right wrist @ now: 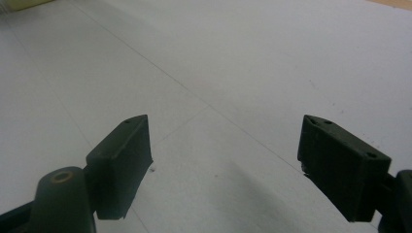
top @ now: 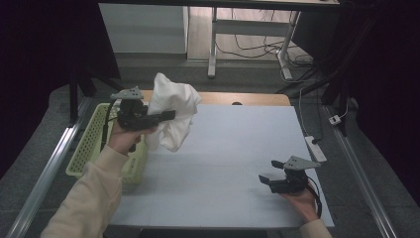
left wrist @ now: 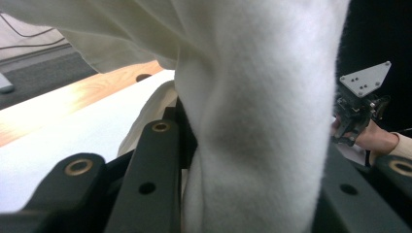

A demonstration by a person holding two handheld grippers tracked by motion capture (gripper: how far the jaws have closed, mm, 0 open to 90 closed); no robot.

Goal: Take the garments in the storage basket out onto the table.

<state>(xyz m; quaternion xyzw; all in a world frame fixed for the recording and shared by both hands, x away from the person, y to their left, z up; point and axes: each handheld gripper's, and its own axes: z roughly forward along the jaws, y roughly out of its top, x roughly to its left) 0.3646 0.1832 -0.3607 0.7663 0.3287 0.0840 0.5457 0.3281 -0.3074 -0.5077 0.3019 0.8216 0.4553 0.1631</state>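
Note:
A white cloth [top: 173,99] hangs bunched above the table's back left, and my left gripper [top: 166,117] is shut on it, held up by a hand in a cream sleeve. In the left gripper view the cloth [left wrist: 262,111] drapes thickly between the black jaws of my left gripper [left wrist: 248,160] and hides much of the right jaw. My right gripper [top: 268,170] rests low near the table's front right, open with nothing in it. In its own view my right gripper [right wrist: 223,145] has its jaws spread wide over the bare white tabletop [right wrist: 243,58].
A pale green slotted basket [top: 89,141] stands off the table's left edge under the left forearm. The white tabletop [top: 233,148] has a wooden strip [top: 247,98] along its back. A power strip [top: 315,148] and cables lie on the floor at the right.

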